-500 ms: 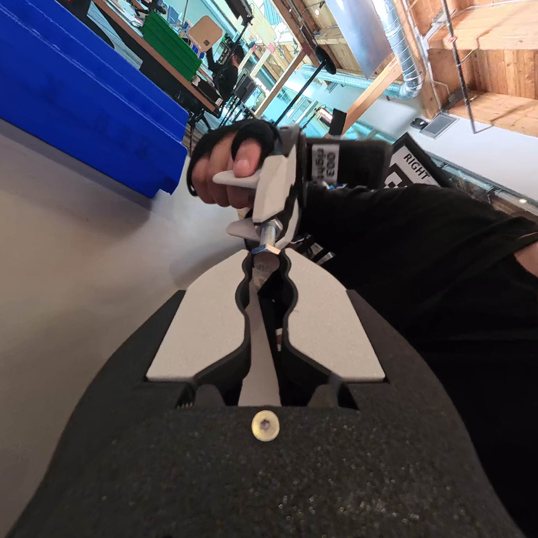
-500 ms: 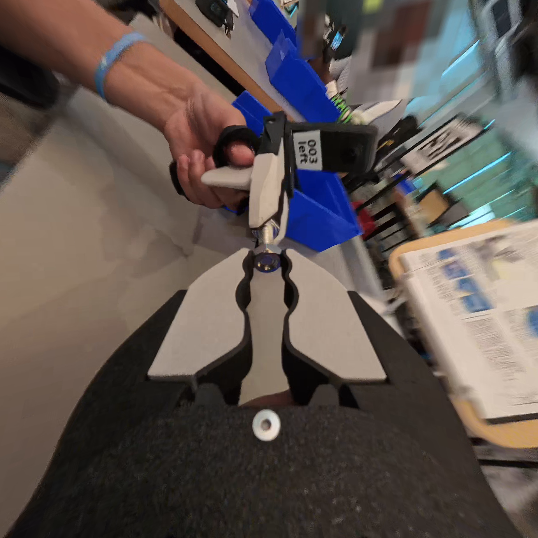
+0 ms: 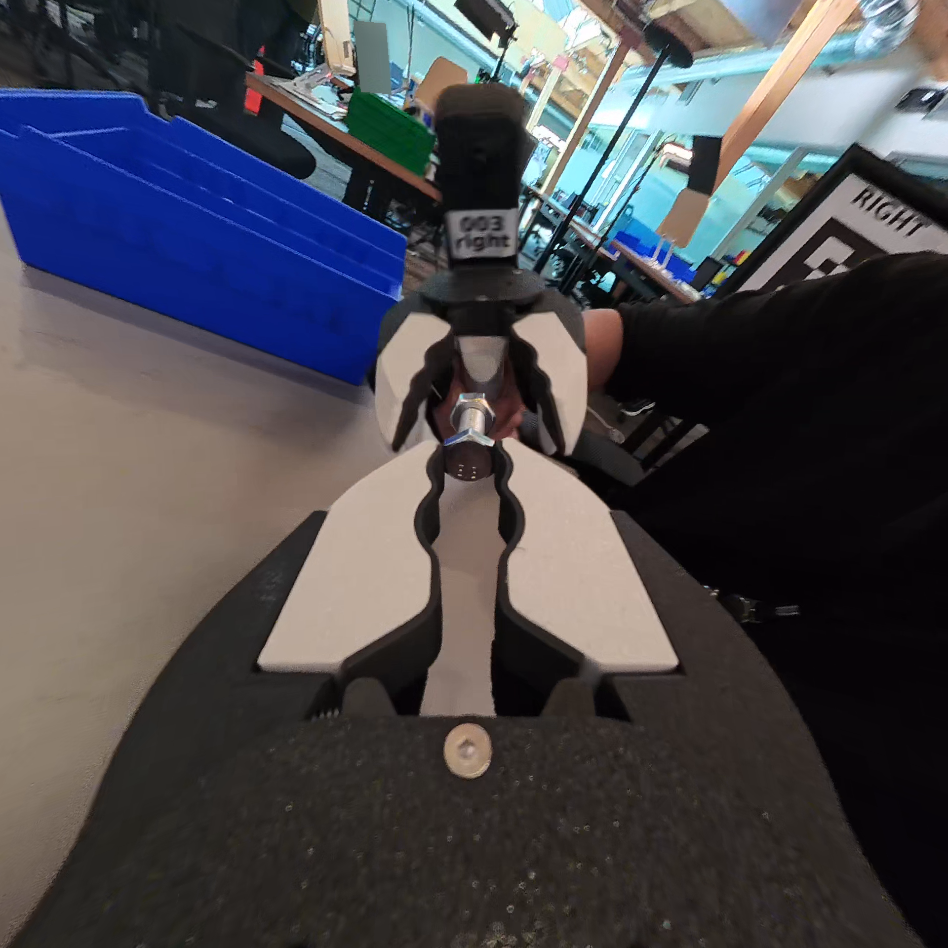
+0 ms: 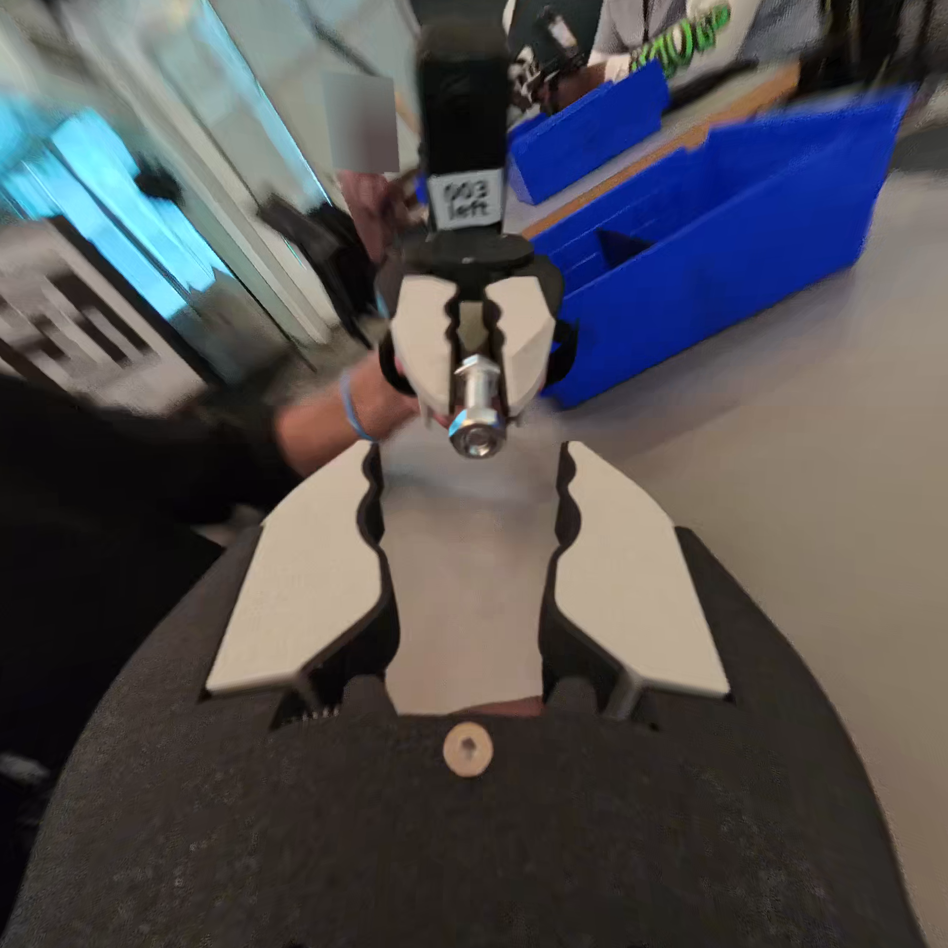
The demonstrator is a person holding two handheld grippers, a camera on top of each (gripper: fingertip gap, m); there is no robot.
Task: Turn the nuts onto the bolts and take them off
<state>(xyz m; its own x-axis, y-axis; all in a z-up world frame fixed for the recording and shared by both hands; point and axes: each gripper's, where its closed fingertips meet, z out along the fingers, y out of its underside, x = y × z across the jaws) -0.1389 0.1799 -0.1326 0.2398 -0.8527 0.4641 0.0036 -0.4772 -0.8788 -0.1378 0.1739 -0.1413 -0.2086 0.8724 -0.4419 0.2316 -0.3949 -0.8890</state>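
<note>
Left wrist view: at the far left a blue bin (image 3: 205, 246) sits on the pale bench (image 3: 128, 461). In the middle, the left gripper (image 3: 468, 454) has its fingers closed tight on the dark head of a bolt (image 3: 474, 423), which points straight away from it, clear of the bench. A silver nut (image 3: 472, 404) sits on the thread at the far end of the shaft. Facing it is the right gripper (image 3: 477, 446), with its fingers spread to either side of the nut and not touching it. To the right, a person's black sleeve (image 3: 769, 384) fills the edge of the frame.

Right wrist view: on the left, a hand with a blue wristband (image 4: 351, 410) holds the left gripper's handle. In the centre the bolt sticks out towards the camera, nut foremost, just ahead of the right gripper's parted fingertips with bare bench showing between them. Further right lie more blue bins (image 4: 718, 246), and much of the background there is blurred.
</note>
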